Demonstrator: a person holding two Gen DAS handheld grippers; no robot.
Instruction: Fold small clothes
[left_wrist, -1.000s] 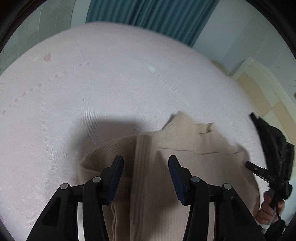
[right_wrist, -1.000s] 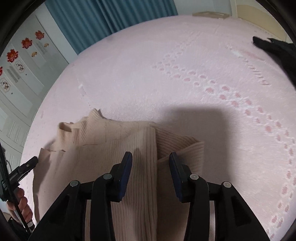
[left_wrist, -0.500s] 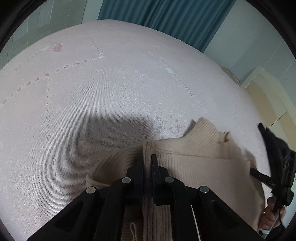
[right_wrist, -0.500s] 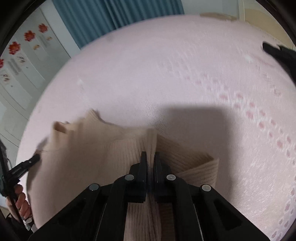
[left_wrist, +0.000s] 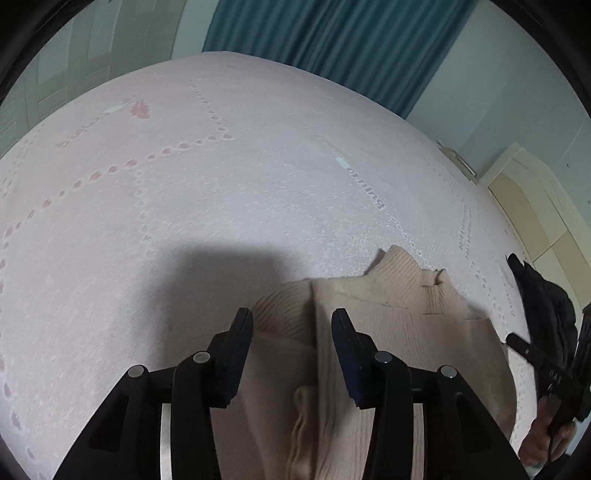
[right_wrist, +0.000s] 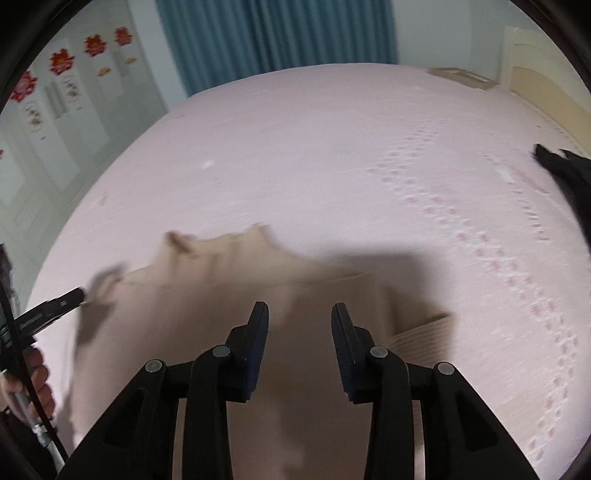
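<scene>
Beige ribbed sweater (left_wrist: 388, 332) lies on the near part of the pink bedsheet (left_wrist: 221, 184), sleeve folded over its body; left gripper (left_wrist: 291, 328) stands wide open above the fold edge, gripping nothing; right gripper (right_wrist: 299, 325) likewise wide open and empty over the sweater (right_wrist: 207, 314), that view blurred; black garment (left_wrist: 543, 295) lies at right.

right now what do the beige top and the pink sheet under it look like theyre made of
Beige top: looks like a ribbed knit, matte and soft; fine parallel ribs run along its panels and collar. Pink sheet: seems a woven or jacquard cotton-type fabric, matte, with raised dotted lines and a fine grain. The exact fibre of either cannot be told.
</scene>
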